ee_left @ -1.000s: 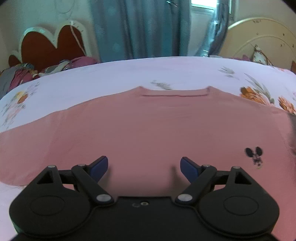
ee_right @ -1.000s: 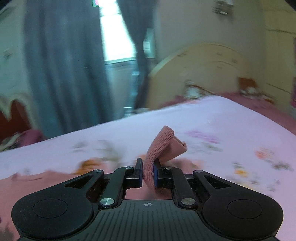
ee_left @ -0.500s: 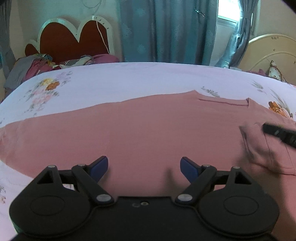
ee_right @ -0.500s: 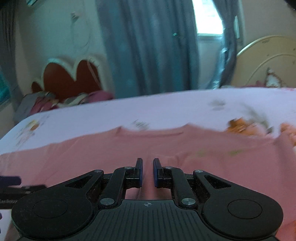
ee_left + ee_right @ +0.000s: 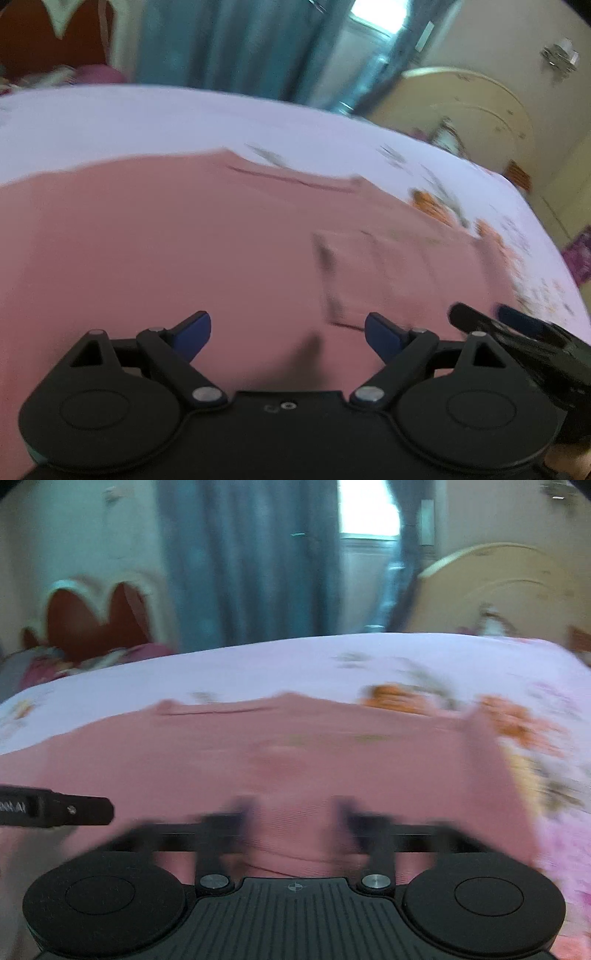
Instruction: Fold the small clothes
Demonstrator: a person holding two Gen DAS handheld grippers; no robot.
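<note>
A pink shirt (image 5: 184, 240) lies spread flat on the bed, its neckline toward the far side. Its right sleeve (image 5: 399, 266) lies folded over the body. It fills the lower half of the right wrist view (image 5: 258, 760) too. My left gripper (image 5: 286, 332) is open and empty, low over the shirt's near part. My right gripper (image 5: 295, 823) is open, motion-blurred, over the shirt's ribbed hem, holding nothing. It shows at the right edge of the left wrist view (image 5: 517, 332).
The bed has a pale floral sheet (image 5: 184, 118). A red heart-shaped headboard (image 5: 96, 616) with bedding stands far left. Blue curtains (image 5: 251, 561) and a window are behind. A cream headboard (image 5: 509, 587) stands at the far right.
My right gripper carried the sleeve over the shirt, let it go and opened wide. My left gripper stayed open and swung its view to the right.
</note>
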